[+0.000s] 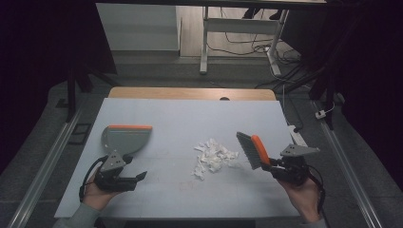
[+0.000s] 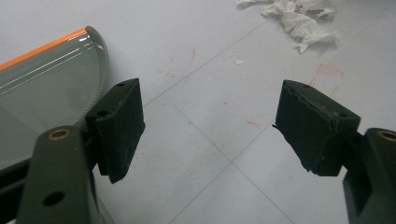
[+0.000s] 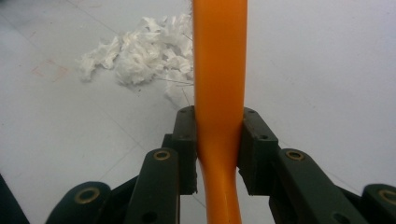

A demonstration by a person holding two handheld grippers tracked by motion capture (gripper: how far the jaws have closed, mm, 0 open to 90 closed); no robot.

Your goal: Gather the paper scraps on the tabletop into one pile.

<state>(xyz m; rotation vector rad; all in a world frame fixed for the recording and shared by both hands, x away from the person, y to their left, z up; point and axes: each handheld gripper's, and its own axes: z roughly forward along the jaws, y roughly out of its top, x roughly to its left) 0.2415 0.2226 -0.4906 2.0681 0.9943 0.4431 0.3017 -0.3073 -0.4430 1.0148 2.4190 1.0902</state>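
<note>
Orange brush (image 3: 219, 70) handle pinched in right gripper (image 1: 278, 166), bristles just right of paper scraps (image 1: 214, 156) mid-table. Light, stiff; best held low on handle. Left gripper (image 1: 135, 179) spread, empty, near dustpan (image 1: 126, 137) at left.

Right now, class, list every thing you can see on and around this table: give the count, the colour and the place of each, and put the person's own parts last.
dustpan: one, grey with an orange edge, on the table's left, beside the left gripper.
brush: one, orange handle with grey bristles, held at the right of the paper scraps.
paper scraps: one pile, white, middle of the table.
table: one, white top with a wooden far edge.
desk frame: one, white, on the floor beyond the table.
cables: several, dark, on the floor under the desk frame.
left gripper: one, black, jaws open over bare table.
right gripper: one, black, shut on the brush handle.
hands: two, bottom edge.
</note>
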